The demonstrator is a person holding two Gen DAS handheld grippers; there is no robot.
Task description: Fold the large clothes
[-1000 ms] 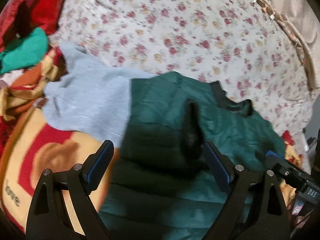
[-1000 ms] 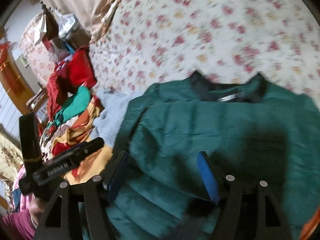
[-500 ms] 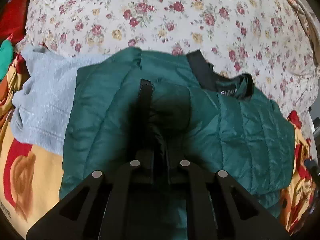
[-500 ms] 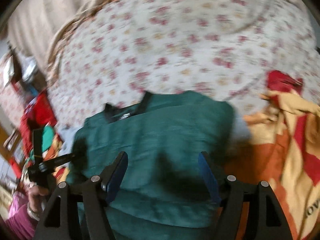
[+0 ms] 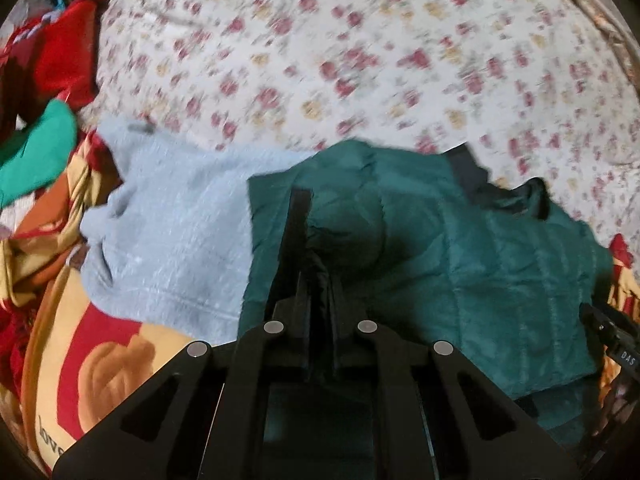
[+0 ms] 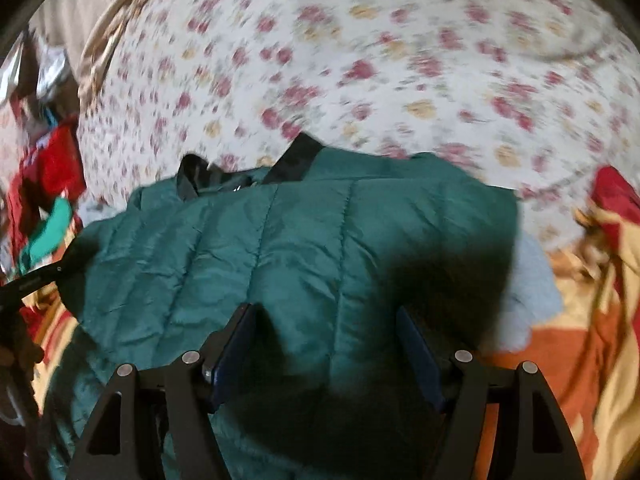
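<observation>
Presently, the left claw [image 5: 320, 280] is pinched closed on a dark fold of the green quilted jacket [image 5: 460, 260], its 2 fingers pressed together with fabric bunched between them. Jacket lies on the bed, across the floral bedspread [image 5: 360, 60], its black collar [image 5: 504, 196] toward the far side. Jacket's left edge overlaps a pale blue sweater [image 5: 172, 232], which rests partly on a red-and-yellow blanket [image 5: 100, 360]. Red and bright green garments [image 5: 40, 148] heaped at far left.

Right claw [image 6: 326, 344] spread wide, blue-padded fingers [image 6: 236, 344] hovering over the jacket's quilted panel [image 6: 300, 248], gripping nothing. Orange-and-yellow blanket [image 6: 580, 340] to its right; a sliver of pale blue cloth [image 6: 532, 280] shows at the jacket's right edge. Both views are motion-blurred.
</observation>
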